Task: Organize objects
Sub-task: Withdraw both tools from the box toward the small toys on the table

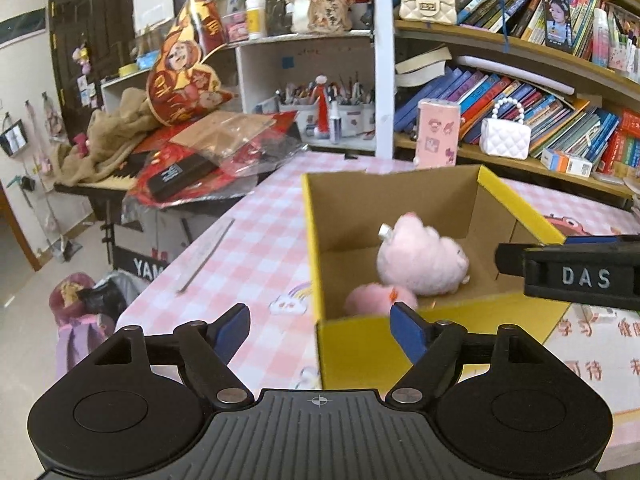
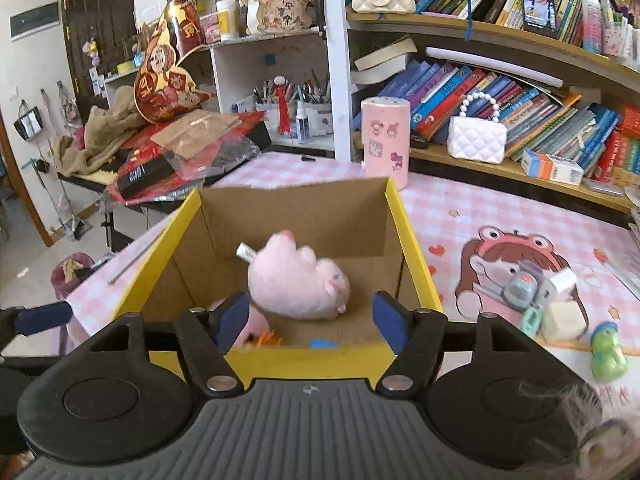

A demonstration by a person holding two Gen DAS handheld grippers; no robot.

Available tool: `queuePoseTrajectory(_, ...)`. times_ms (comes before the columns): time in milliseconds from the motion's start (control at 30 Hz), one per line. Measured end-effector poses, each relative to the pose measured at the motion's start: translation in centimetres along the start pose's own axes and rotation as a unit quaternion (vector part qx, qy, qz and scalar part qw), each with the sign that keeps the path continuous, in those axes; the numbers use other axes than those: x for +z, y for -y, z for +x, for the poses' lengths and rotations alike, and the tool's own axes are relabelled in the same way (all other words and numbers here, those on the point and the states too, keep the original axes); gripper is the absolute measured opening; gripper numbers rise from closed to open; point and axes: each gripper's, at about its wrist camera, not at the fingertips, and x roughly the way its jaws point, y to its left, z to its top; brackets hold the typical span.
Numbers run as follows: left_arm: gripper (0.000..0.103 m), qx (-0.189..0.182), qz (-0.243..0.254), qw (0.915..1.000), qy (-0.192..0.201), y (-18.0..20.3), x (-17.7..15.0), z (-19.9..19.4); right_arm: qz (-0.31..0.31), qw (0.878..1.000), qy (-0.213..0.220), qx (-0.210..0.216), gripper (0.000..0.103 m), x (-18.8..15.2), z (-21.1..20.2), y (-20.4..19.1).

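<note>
Both sets of jaws stand apart with nothing between the pads: the left gripper [image 1: 320,326] spread wide over the near left corner of the yellow box [image 1: 360,344], the right gripper [image 2: 308,318] less wide above its near rim, both tilted downward. Inside lie a pink plush pig [image 2: 298,280] and a smaller pink plush [image 1: 374,298]. Small toys [image 2: 560,312] sit right of the box on the pink checked tablecloth [image 1: 256,240]; bookshelves [image 2: 520,92] stand behind.
</note>
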Motion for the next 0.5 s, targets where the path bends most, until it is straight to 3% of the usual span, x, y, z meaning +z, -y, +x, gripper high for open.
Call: queuePoseTrajectory(500,0.082,-0.004,0.009,0.9996,-0.025,-1.0,-4.9,-4.4,-0.022,0.998,-0.032,-0.047,0.068,-7.3,-4.3,-2.3)
